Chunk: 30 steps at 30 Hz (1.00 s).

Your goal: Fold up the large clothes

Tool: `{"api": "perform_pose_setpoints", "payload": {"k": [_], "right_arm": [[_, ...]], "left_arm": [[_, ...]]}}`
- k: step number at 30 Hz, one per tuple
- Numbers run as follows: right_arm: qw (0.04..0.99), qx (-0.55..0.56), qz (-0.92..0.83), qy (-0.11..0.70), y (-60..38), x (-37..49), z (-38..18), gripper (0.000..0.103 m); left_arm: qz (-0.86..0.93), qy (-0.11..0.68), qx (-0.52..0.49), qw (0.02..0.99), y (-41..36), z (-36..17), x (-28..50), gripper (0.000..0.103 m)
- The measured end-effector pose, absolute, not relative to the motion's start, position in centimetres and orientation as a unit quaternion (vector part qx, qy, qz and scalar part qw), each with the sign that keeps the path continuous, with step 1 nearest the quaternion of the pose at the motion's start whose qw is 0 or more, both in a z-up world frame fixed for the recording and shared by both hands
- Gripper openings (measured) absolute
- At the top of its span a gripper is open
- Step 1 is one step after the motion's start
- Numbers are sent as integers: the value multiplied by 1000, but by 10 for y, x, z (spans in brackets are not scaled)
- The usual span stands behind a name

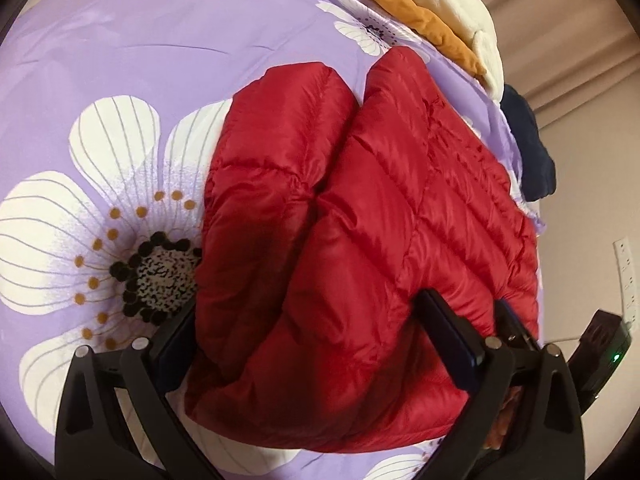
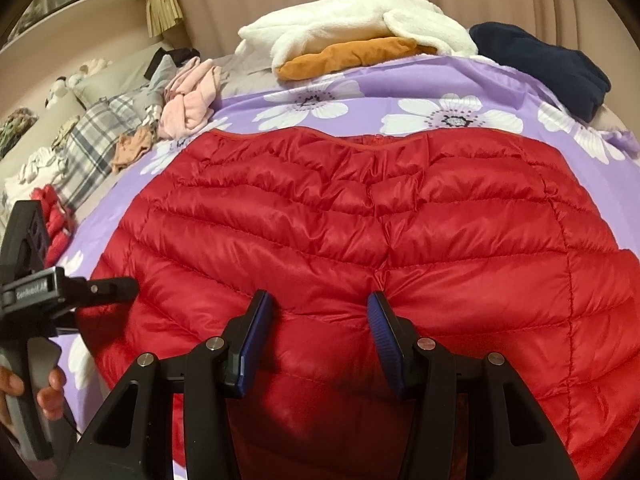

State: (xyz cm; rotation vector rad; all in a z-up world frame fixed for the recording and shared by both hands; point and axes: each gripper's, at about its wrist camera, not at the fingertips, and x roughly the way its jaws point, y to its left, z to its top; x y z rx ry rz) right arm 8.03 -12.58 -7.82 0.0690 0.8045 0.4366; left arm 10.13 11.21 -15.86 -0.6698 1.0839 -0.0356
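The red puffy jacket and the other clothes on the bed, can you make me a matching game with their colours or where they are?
Things:
1. puffy jacket
2. fluffy blanket
3. bedsheet
4. fleece

Descriptions:
A. purple with white flowers
B. dark navy, at the far right edge of the bed
C. red, spread under both grippers
D. white, lying on top of an orange garment

Pairs: 1-C, 2-D, 3-A, 4-B
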Motion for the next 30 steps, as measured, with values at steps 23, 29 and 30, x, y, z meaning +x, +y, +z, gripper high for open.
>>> {"api": "perform_pose_setpoints", "payload": {"k": [23, 29, 30], "right_arm": [[895, 59, 214, 386, -129, 80, -82, 53], [895, 67, 212, 387, -132, 80, -84, 53], [895, 69, 212, 387, -133, 80, -84, 53]], "left_arm": [[-52, 461, -291, 837, 95, -121, 94, 38], [-57, 429, -228, 872, 77, -92, 91, 37], [-61, 422, -218, 878, 73, -87, 91, 37]]}}
